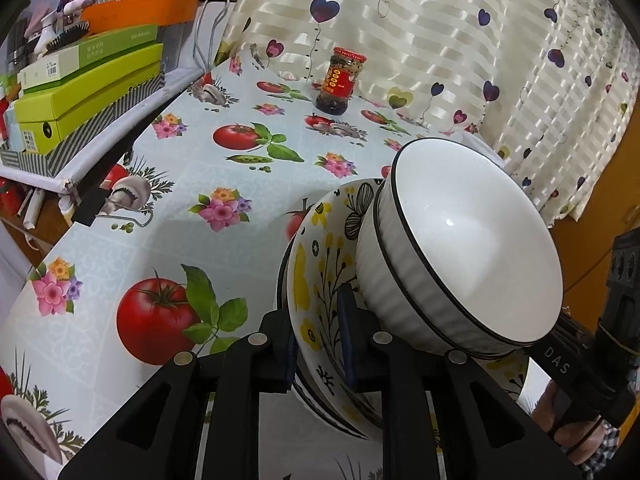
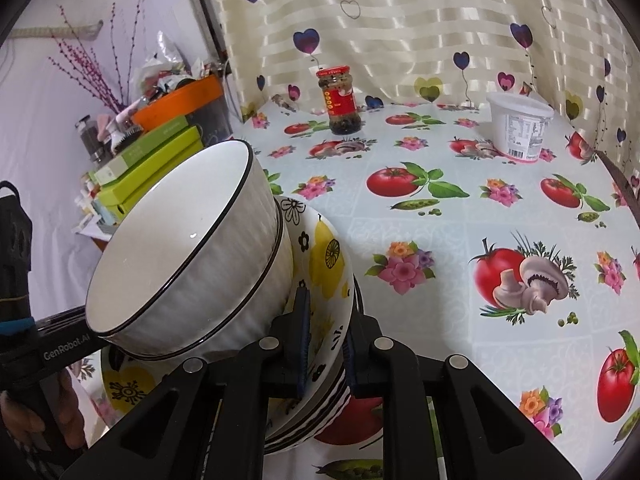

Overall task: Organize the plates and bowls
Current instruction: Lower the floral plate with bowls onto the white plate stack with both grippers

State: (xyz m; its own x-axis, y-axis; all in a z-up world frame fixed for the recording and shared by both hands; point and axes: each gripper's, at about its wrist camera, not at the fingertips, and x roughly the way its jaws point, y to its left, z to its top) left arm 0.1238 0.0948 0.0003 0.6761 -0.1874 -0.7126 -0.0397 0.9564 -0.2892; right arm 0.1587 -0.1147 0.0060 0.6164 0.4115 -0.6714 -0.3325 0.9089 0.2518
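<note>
Left wrist view, left to right: shelf (image 1: pixel 116 128) with green boxes (image 1: pixel 92 92) and an orange tub (image 1: pixel 140 10) at far left. Tablecloth (image 1: pixel 200 184) with tomato and flower print fills the middle, and a red-lidded jar (image 1: pixel 338 80) stands near the curtain (image 1: pixel 460 48).

Your left gripper (image 1: pixel 318 338) is at bottom centre. Its 2 pads sit on either side of the plates' (image 1: pixel 316 280) rim, narrow gap. Cannot tell from this view whether both pads actually press the rim.

The plates are a stack with yellow and black flower print. 2 nested white bowls (image 1: pixel 472 256) with black rims sit on top, tilted toward the right. The whole stack is between your 2 grippers, near the table's front edge. Your right gripper's body shows at the far right edge.

Right wrist view, left to right: your left gripper's body and your hand (image 2: pixel 52 412) at lower left. Then the same boxes (image 2: pixel 160 168) and tub (image 2: pixel 180 100). The bowls (image 2: pixel 180 256) here tilt left on the plates (image 2: pixel 324 272).

Your right gripper (image 2: pixel 326 346) straddles the opposite rim of the plates, fingers close together, rim between the pads. Contact not clear here either.

Further right: jar (image 2: pixel 340 102) at the back, then a white tub (image 2: pixel 518 124) upside down near the curtain (image 2: pixel 400 20).
</note>
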